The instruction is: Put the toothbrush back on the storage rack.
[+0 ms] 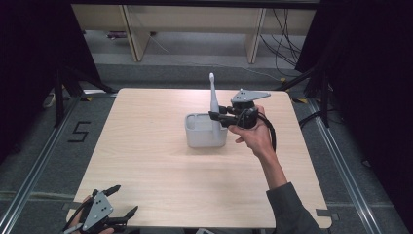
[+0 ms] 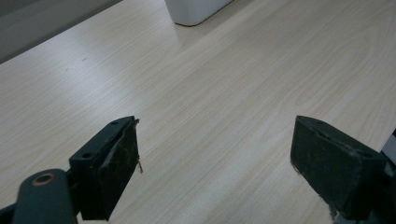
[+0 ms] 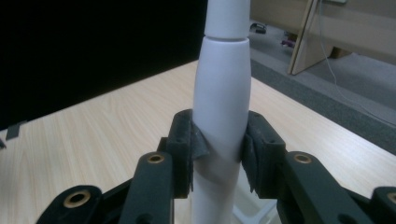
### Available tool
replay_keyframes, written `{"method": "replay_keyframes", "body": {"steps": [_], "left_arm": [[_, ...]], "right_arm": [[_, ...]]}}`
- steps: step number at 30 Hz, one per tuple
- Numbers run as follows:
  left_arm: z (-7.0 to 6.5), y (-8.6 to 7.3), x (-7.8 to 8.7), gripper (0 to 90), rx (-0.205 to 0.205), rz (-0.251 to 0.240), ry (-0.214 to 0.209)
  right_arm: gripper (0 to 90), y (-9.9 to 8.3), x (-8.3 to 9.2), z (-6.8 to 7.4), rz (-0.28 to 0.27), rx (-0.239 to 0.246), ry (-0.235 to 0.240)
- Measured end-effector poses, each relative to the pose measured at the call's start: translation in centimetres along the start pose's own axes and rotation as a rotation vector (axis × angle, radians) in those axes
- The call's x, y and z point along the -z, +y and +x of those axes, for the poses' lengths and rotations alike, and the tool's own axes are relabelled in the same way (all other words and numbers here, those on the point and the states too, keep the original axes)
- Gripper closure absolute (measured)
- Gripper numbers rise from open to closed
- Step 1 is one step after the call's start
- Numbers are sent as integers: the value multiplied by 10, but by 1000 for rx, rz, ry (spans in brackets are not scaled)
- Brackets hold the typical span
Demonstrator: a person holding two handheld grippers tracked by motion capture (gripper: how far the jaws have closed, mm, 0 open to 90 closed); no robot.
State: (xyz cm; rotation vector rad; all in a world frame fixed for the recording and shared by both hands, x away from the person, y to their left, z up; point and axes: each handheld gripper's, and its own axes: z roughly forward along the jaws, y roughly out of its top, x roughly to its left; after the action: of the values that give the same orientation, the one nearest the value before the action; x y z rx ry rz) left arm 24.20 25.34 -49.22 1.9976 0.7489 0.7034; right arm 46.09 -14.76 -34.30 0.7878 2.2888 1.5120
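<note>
The right tongs (image 1: 217,116) are pinching an upright toothbrush (image 1: 214,105) over the bin (image 1: 205,132), seemingly mid-placement, needing a straight lowering, while the left tongs (image 1: 122,202) are idling spread.

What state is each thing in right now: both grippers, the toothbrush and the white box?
Right gripper: shut on the toothbrush handle, above the box.
Left gripper: open, holding nothing, at the table's near left edge.
Toothbrush: upright, head on top, lower end inside the box; whether it touches the bottom is hidden.
White box: upright, open on top, mid-table.
</note>
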Motion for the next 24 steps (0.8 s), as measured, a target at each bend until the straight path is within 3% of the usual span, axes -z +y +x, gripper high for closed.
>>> {"method": "replay_keyframes", "body": {"steps": [2,5,6,8,12,13,19,20,24], "left_arm": [[0,0,0,149,0,0,-1],[0,0,0,149,0,-2,-1],[0,0,1,149,0,2,2],[0,0,0,149,1,3,1],[0,0,0,149,0,-2,-2],[1,0,0,148,-6,-1,-3],[0,0,0,148,-6,-1,-3],[0,0,0,149,1,-7,-4],[1,0,1,148,-4,1,-5]], "right_arm": [[669,4,-3,-1,-3,11,-21],[669,9,-7,-3,-13,-11,-35],[669,10,-9,-5,-31,9,-39],[669,12,-12,-8,-32,-1,-39],[669,13,-20,-13,-40,-26,-86],[669,14,-22,-16,-42,-6,-95],[669,13,-39,-24,-64,3,-143],[669,12,-42,-24,-58,-24,-125],[669,9,-57,-26,-59,-13,-137]]}}
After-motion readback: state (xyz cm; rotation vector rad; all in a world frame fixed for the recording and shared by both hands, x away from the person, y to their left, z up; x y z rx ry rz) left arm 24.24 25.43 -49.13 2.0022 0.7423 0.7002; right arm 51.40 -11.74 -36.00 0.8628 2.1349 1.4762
